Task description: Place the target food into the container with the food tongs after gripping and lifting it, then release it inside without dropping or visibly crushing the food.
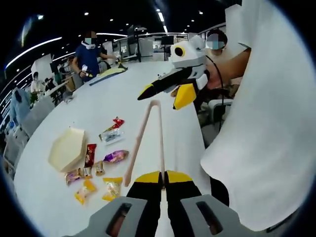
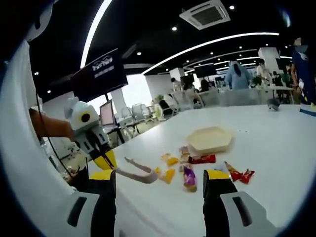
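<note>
My left gripper [image 1: 162, 183] is closed on the handle end of the pink food tongs [image 1: 148, 140], whose two arms spread toward 12 o'clock over the white table [image 1: 148, 84]. My right gripper [image 2: 159, 178] stands with its jaws wide apart and holds nothing. In the left gripper view the wrapped snacks [image 1: 101, 165] lie at about 9 o'clock from the tongs, scattered, and the beige hexagonal container [image 1: 66, 149] is just beside them, farther toward 9 o'clock.

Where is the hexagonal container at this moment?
In the left gripper view the hexagonal container lies on the white table, left of the snack packets. The tongs are in the left hand-held gripper.
</note>
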Motion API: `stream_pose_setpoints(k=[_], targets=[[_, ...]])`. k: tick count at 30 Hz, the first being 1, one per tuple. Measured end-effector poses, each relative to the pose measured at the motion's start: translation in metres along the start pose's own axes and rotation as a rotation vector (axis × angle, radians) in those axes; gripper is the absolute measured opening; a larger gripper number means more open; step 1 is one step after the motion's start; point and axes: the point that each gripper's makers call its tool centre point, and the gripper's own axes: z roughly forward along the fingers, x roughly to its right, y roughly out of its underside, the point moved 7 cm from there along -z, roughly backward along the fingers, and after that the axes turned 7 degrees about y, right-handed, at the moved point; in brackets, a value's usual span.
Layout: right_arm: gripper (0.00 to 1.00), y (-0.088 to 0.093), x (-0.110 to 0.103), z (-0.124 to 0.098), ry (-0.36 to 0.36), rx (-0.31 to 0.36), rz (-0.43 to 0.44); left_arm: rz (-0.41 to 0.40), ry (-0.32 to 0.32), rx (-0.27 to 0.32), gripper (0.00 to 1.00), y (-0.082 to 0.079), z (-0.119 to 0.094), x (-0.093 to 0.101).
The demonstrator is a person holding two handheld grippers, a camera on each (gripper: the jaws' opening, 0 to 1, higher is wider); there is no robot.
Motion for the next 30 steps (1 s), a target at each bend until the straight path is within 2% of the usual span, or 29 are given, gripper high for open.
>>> stream_pose_setpoints(k=[5, 10, 14, 22, 24, 25, 27, 30], targets=[[0.75, 0.000, -0.011, 0.005, 0.012, -0.021, -0.001, 0.016, 0.015, 0.044, 0.00, 0.001, -0.012, -0.010], [0.78, -0.006, -0.015, 0.005, 0.021, 0.021, 0.046, 0.040, 0.045, 0.090, 0.00, 0.004, -0.018, -0.013], [0.79, -0.012, -0.025, 0.006, -0.012, 0.035, 0.031, 0.063, 0.080, 0.118, 0.00, 0.005, -0.021, -0.009], [0.78, -0.015, -0.034, 0.009, -0.065, 0.071, 0.033, 0.045, 0.096, 0.164, 0.00, 0.006, -0.028, -0.002], [0.78, -0.014, -0.034, 0.013, -0.073, 0.061, 0.031, 0.037, 0.089, 0.177, 0.00, 0.005, -0.027, -0.003], [0.78, -0.014, -0.037, 0.014, -0.099, 0.030, 0.039, 0.026, 0.082, 0.176, 0.00, 0.004, -0.024, -0.004], [0.78, -0.017, -0.040, 0.015, -0.129, 0.065, 0.030, 0.025, 0.078, 0.184, 0.00, 0.003, -0.022, -0.004], [0.79, -0.018, -0.038, 0.019, -0.138, 0.042, 0.015, 0.028, 0.058, 0.173, 0.00, 0.001, -0.020, -0.004]])
